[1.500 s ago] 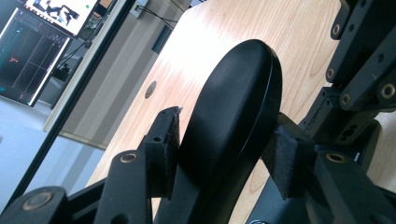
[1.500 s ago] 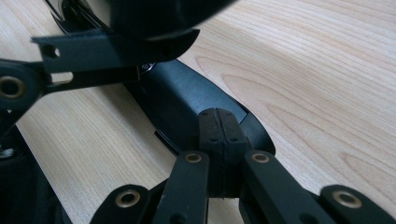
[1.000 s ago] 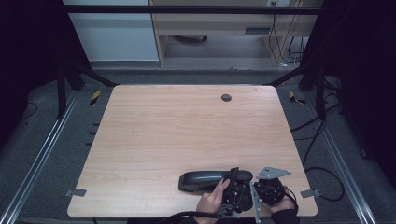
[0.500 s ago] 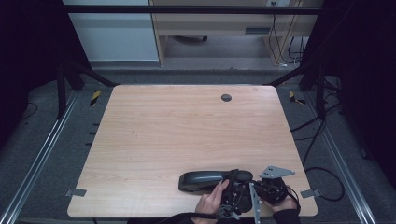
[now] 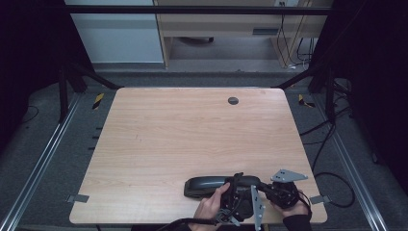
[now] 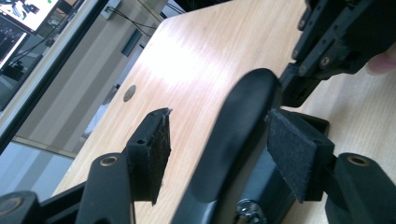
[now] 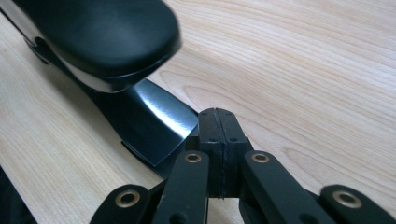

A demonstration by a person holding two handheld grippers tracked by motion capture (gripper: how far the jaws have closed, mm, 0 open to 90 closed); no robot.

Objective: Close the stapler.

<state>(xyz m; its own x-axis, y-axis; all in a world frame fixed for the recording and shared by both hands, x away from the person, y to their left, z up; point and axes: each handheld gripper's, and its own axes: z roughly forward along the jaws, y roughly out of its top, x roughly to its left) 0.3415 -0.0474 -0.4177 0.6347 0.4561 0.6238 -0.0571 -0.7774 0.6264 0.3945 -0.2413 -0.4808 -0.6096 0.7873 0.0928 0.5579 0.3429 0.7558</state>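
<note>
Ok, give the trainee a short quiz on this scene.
1. True or false: the stapler lies at the far edge of the table.
2. The right tongs are: A wide open, B shut, C gripping a cup.
3. What lies between the jaws of the left tongs?
Key: 1 false, it lies by the near edge. 2 B. 3 the stapler; those jaws have just been opening, and one pad stands clear of it.
</note>
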